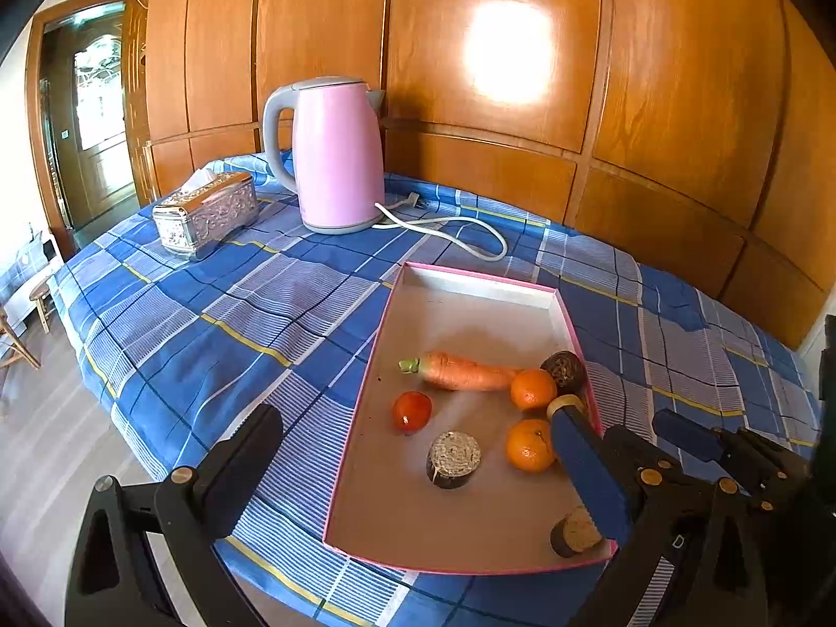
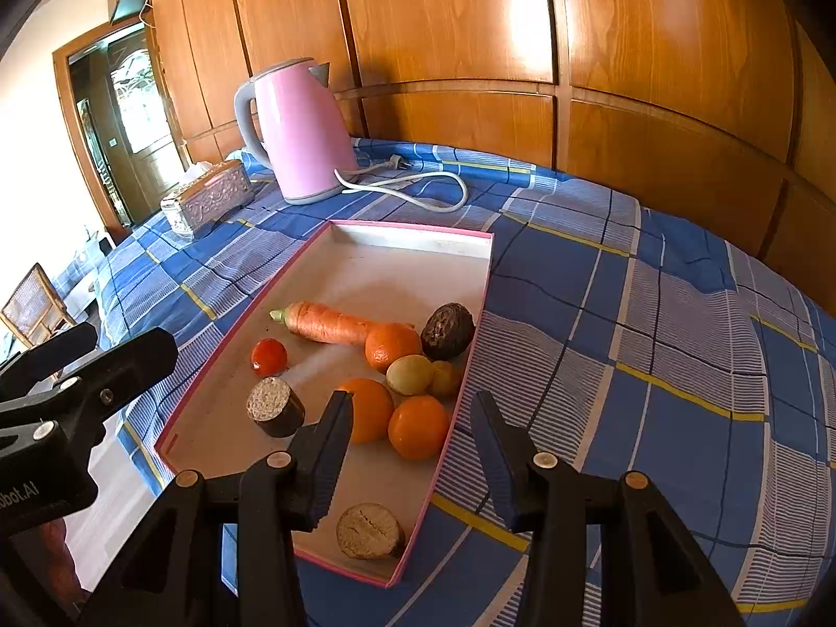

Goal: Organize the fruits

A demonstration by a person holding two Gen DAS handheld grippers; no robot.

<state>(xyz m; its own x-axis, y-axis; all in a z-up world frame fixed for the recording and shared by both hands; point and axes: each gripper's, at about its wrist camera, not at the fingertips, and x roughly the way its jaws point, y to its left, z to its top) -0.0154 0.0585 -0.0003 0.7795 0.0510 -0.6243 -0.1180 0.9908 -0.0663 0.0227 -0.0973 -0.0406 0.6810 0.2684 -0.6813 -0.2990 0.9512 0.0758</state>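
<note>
A table covered by a blue plaid cloth (image 2: 653,313) stood against wood-panelled cabinets (image 2: 470,26). On the cloth lay a shallow pink-rimmed tray (image 2: 407,232), and behind it stood a pink electric kettle (image 2: 300,130) with its white cord (image 2: 418,188) loose on the cloth, beside a silver embossed tissue box (image 2: 209,201). The tray held all the produce: a carrot (image 2: 329,324), three oranges (image 2: 418,426) grouped toward the right wall, a dark round fruit (image 2: 448,337), two yellow-green fruits (image 2: 410,373), a small tomato (image 2: 269,355) and two dark cut pieces (image 2: 274,407). The left gripper (image 1: 418,449) hovered over the tray's near end, fingers spread wide and empty. The right gripper (image 2: 413,428) straddled the tray's right wall, fingers partly open, gripping nothing.
</note>
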